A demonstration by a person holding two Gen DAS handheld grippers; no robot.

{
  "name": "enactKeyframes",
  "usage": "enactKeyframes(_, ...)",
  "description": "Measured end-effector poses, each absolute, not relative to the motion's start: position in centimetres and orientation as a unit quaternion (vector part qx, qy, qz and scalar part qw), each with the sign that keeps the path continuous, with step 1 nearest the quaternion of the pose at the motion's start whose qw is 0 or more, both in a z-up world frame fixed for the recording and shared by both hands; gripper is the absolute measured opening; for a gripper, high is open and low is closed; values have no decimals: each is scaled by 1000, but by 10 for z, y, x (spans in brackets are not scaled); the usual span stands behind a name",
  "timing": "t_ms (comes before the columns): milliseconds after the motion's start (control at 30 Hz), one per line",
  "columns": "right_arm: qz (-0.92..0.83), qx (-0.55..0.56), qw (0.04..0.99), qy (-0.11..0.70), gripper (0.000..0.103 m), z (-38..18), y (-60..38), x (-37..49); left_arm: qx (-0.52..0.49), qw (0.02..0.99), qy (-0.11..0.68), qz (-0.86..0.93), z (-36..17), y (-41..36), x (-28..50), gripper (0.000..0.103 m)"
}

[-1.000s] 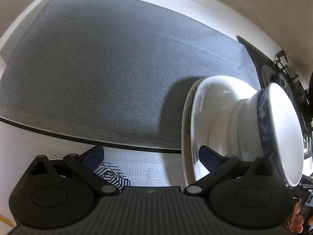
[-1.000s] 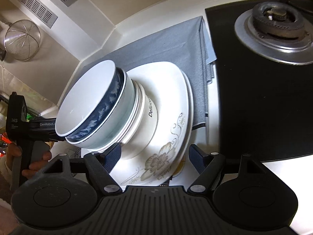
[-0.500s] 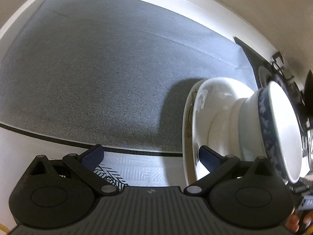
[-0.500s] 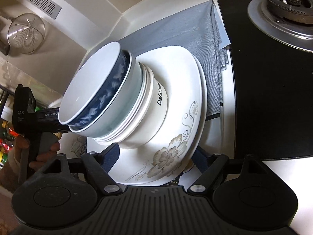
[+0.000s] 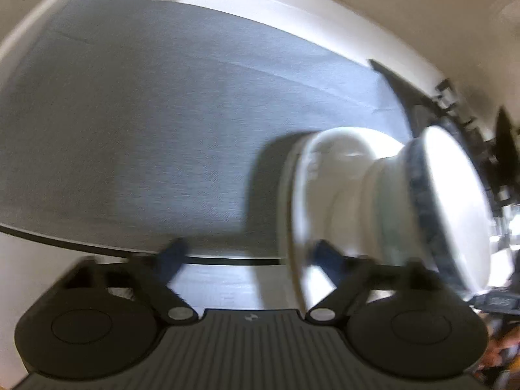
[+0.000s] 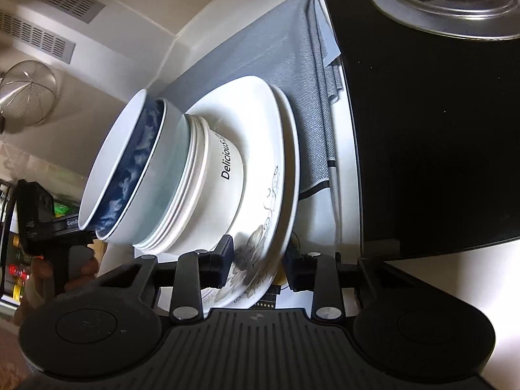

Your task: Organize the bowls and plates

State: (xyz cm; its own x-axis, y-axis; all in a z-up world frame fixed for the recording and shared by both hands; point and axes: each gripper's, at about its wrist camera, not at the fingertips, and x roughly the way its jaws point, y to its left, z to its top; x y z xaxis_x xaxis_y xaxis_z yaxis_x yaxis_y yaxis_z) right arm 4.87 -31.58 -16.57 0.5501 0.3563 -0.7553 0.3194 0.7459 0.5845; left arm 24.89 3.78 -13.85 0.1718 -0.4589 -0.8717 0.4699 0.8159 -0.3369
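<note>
A stack of crockery stands on the counter [image 6: 328, 195], at the near edge of a grey mat [image 5: 162, 130] and partly over it. At the bottom lie two white plates [image 6: 282, 162], the upper one with a grey flower print. On them sits a white bowl lettered "Delicious" [image 6: 224, 175], then further white bowls nested in it, and on top a bowl with a blue patterned band [image 6: 130, 162].

The right gripper [image 6: 256, 261] points steeply down at the stack from the 6 o'clock side of its view. Its jaws are closing with the near rim of the plates between them: one pad lies on the printed face of the upper plate, the other just beyond the rim at the underside. Whether both pads already press on the rim I cannot tell.

The left gripper [image 5: 250, 256] also tilts steeply down, and its view is blurred. The stack sits at 3 o'clock there. Its jaws are closing; the right pad is in front of the plate's face near the rim, and the left pad is over the mat's edge, well apart from the plates.

In the right wrist view, a hand [image 6: 48, 276] at 8 o'clock grips the left tool's handle. A black hob [image 6: 438, 130] with a burner [image 6: 455, 0] lies at 1 o'clock, and a wire strainer [image 6: 29, 94] hangs at 10 o'clock.
</note>
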Motion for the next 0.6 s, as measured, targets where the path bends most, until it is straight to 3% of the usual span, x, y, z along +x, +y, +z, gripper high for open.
enactKeyframes(33,9,353,805,476,35,-165,-314,49,-14,746,584,-320,-139,36,251,49)
enactKeyframes(100,8,350,805,479,35,-165,-313,50,-37,728,599,-332,-140,33,254,31)
enactKeyframes(600,30,328,806,492,35,-163,-291,90,-59,754,584,-296,-134,65,289,32)
